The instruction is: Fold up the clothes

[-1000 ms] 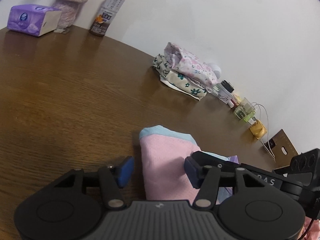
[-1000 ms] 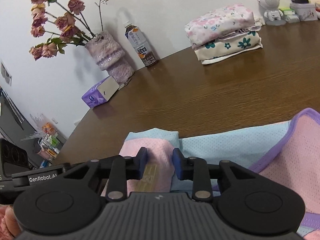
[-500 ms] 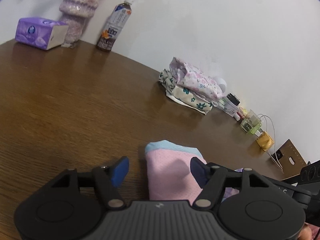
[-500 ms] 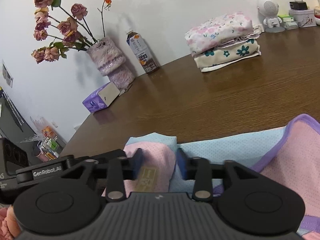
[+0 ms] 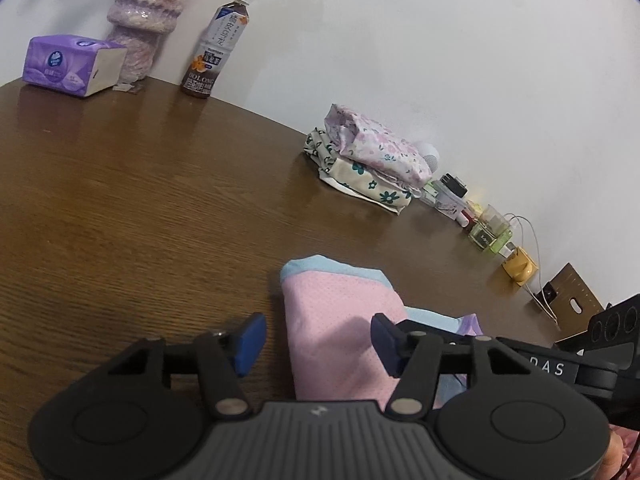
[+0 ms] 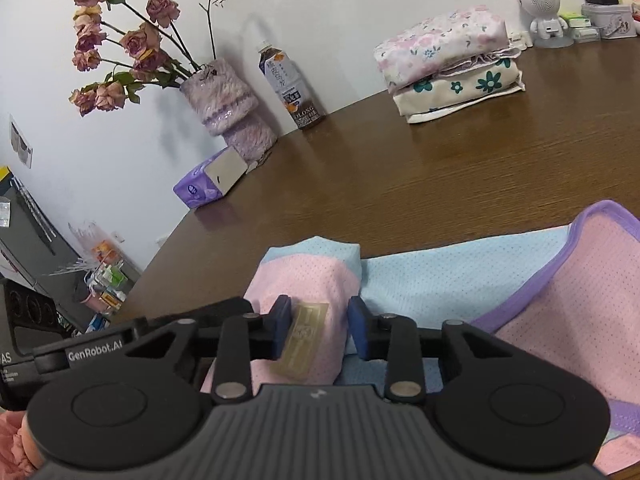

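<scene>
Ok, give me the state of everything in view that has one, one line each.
Pink garment: part-folded, flat on the table.
Left gripper: jaws closing, straddling the garment's folded edge, not gripping.
Right gripper: jaws closing around a pink fold.
Clothes stack: folded, piled at the wall.
Tea bottle: upright, capped.
Tissue pack: lying flat.

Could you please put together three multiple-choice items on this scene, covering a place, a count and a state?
1. The tea bottle stands between the furry vase and:
A. the folded stack
B. a laptop
C. a mug

2. Garments in that stack:
A. one
B. two
C. five

3. The pink garment is:
A. hanging up
B. lying on the table
C. inside a drawer

Answers: 1 A, the stack lies further along the wall; 2 B, a pink floral piece tops a cream one; 3 B, it rests on the wood.
</scene>
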The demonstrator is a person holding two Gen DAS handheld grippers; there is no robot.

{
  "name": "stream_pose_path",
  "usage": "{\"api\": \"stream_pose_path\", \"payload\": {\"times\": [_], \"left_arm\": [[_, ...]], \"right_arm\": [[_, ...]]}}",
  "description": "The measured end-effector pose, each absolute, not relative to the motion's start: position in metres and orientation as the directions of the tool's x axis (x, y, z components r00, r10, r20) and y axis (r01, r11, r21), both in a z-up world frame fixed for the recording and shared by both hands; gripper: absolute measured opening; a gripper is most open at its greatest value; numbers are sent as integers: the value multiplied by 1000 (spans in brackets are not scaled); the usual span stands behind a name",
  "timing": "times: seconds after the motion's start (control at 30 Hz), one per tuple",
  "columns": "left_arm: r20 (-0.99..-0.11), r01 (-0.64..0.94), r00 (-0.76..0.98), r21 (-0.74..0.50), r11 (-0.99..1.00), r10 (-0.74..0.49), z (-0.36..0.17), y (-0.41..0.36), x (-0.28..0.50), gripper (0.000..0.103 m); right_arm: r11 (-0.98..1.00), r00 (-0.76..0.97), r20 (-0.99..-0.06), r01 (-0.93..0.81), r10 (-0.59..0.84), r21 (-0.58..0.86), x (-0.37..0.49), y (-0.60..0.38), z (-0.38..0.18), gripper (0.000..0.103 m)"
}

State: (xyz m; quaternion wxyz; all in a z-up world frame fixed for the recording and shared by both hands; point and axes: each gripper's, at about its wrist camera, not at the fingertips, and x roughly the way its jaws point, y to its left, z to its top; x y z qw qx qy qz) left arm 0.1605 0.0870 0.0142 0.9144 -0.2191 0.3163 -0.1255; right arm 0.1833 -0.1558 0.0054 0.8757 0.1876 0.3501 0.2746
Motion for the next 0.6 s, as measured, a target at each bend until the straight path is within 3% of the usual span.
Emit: {"api": "stream_pose_path", "payload": {"times": [0.07, 0.13, 0.33, 0.5, 0.6], "left_arm": [[-524, 91, 769, -479, 873, -367, 15, 87, 160, 56], [-525, 84, 770, -480, 873, -362, 15, 87, 160, 60], [-532, 81, 766, -477, 875, -361, 14, 87, 157, 65], [-532, 98, 761, -471, 877, -371, 13, 85, 155, 61], [-535, 98, 759, -469, 878, -371, 13, 84, 155, 56]], "right_arm": [[779, 606, -507, -352, 613, 519, 182, -155, 6, 33], [783, 616, -504, -348, 605, 515, 181, -156, 6, 41], [794, 630, -503, -348, 592, 498, 177, -157, 9, 52], [793, 618, -511, -359, 597, 492, 176, -155, 8, 51], [788, 611, -510, -369, 605, 493, 175, -153, 8, 41]]}}
